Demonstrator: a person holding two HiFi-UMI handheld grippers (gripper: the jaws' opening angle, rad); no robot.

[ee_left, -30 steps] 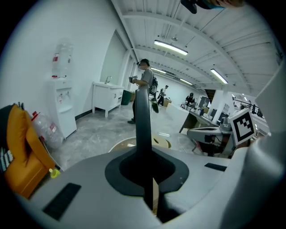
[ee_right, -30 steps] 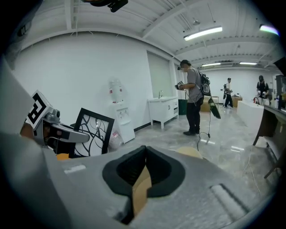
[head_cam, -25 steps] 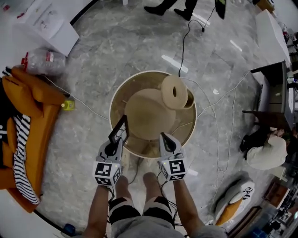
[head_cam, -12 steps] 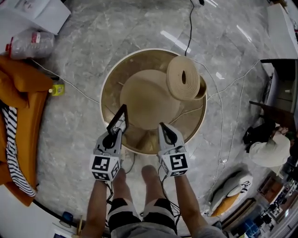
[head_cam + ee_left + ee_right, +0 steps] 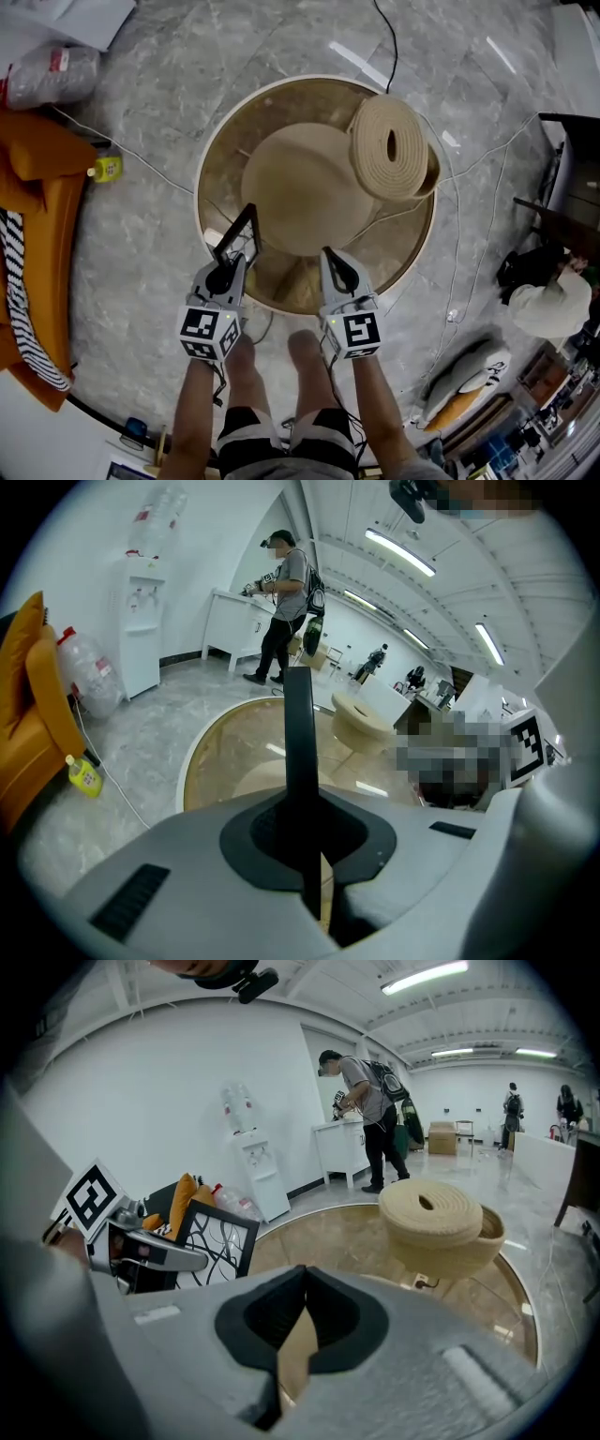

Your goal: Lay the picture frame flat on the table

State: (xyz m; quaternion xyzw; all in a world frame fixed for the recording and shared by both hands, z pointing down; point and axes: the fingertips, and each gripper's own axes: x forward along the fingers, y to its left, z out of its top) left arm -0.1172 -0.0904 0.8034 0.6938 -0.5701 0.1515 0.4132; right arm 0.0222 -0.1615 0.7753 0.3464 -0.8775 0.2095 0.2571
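A black picture frame with a black-and-white branch pattern stands upright over the near-left edge of the round glass table. My left gripper is shut on the frame's lower edge; in the left gripper view the frame shows edge-on, rising straight from the jaws. My right gripper hovers beside it over the table's near edge, shut with nothing between its pads. The left gripper also shows at the left of the right gripper view.
A beige roll-shaped object sits on the table's far right. Cables trail over the marble floor. An orange cloth, a yellow bottle and a plastic jug lie to the left. A person stands at a far counter.
The head view has drifted closer over the table, which now sits higher and larger. Both grippers keep their pose, and the frame stays upright in the left one.
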